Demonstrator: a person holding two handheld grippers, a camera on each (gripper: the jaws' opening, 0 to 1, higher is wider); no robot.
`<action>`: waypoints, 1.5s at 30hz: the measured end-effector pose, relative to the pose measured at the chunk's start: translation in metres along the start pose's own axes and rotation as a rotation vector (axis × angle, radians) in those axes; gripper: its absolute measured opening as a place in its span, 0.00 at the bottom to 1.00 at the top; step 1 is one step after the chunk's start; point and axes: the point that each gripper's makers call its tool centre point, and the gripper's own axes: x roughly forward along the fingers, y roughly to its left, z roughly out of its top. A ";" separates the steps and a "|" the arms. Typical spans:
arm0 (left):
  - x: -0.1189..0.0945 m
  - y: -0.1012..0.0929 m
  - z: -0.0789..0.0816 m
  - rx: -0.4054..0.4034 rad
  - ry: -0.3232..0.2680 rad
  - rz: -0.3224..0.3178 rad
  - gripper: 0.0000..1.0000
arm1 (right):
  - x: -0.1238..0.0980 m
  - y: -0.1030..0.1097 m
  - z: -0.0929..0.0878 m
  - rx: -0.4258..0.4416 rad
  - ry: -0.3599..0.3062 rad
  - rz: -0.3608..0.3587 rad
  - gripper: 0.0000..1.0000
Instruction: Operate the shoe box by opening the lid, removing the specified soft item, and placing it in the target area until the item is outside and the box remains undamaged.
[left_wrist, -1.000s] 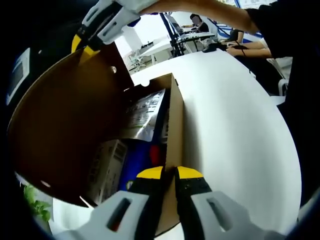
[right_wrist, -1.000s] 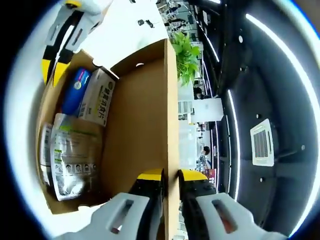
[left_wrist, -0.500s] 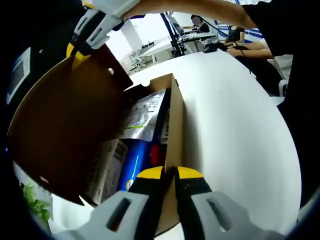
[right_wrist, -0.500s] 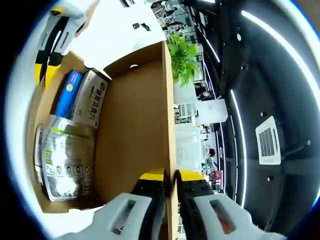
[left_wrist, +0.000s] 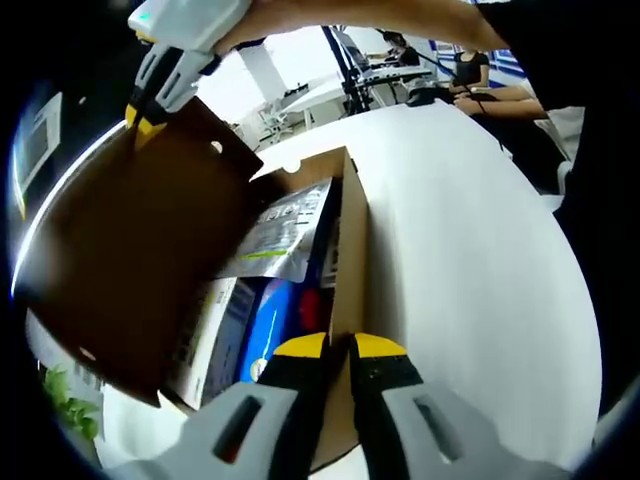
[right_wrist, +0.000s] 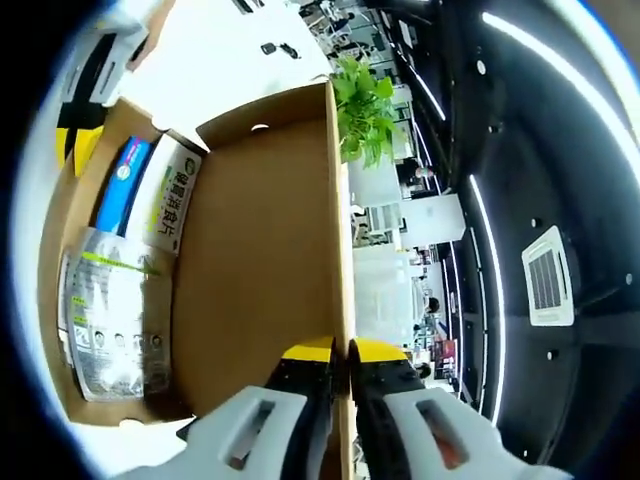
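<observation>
My left tongs (left_wrist: 335, 350) are clamped on the side wall of the shoe box (left_wrist: 349, 250), with the yellow tips pinching the brown card edge, so they hold the box steady on the white table (left_wrist: 470, 260). My right tongs (right_wrist: 338, 352) are squeezed tight on the edge of the lid (right_wrist: 265, 270), which stands lifted up and wide open, rising straight ahead of them. In the left gripper view I see those right tongs up and to the left of my left tongs, at the top edge of the lid. I think I am at the end of the lid-opening step. Inside the box, just ahead and left of my left tongs, lie a silver pouch (left_wrist: 275, 235), a white packet (left_wrist: 205, 335) and a blue item (left_wrist: 265, 325). The soft thing to take out is inside the box; I guess it is the silver pouch, but I cannot be sure. Next I would let the lid rest back, free the right tongs, reach in and pinch the pouch gently, without tearing the card.
</observation>
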 end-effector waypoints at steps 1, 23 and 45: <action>0.000 0.000 0.000 0.001 0.000 0.000 0.08 | 0.001 0.000 0.000 0.005 -0.002 0.005 0.03; 0.000 -0.001 0.001 0.006 0.007 0.001 0.08 | 0.018 -0.001 -0.005 0.026 -0.009 0.067 0.03; 0.000 -0.001 0.000 0.001 0.001 0.000 0.08 | 0.043 -0.001 -0.012 0.042 0.010 0.154 0.04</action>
